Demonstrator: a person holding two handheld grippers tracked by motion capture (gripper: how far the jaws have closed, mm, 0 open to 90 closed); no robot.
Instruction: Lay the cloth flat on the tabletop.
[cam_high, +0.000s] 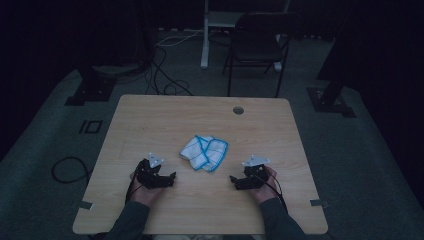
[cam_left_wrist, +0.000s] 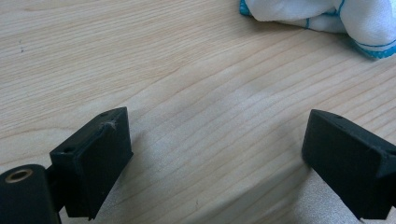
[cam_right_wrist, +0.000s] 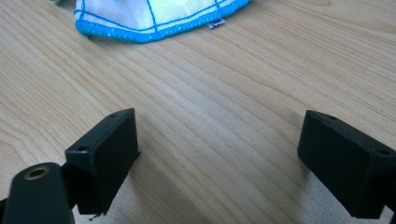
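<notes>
A: The left gripper (cam_high: 172, 176) rests low on the wooden table (cam_high: 150, 120), jaws spread wide with only bare wood between them. The right gripper (cam_high: 232, 179) sits the same way: released, nothing in its jaws.

B: And the cloth?

A: The white cloth (cam_high: 204, 152) with the blue edging lies crumpled on the table, ahead of both grippers and between them, apart from each. In the left gripper view it sits beyond the jaws, up and to the right (cam_left_wrist: 327, 18); in the right gripper view it sits beyond the jaws, up and to the left (cam_right_wrist: 154, 18).

B: Which way does it run?

A: Its longer side runs roughly across the table, from the left gripper's side toward the right gripper's side. It's bunched in folds, so I can't tell a true direction it points.

B: Any containers?

A: No, the cloth simply lies on the bare wood.
</notes>
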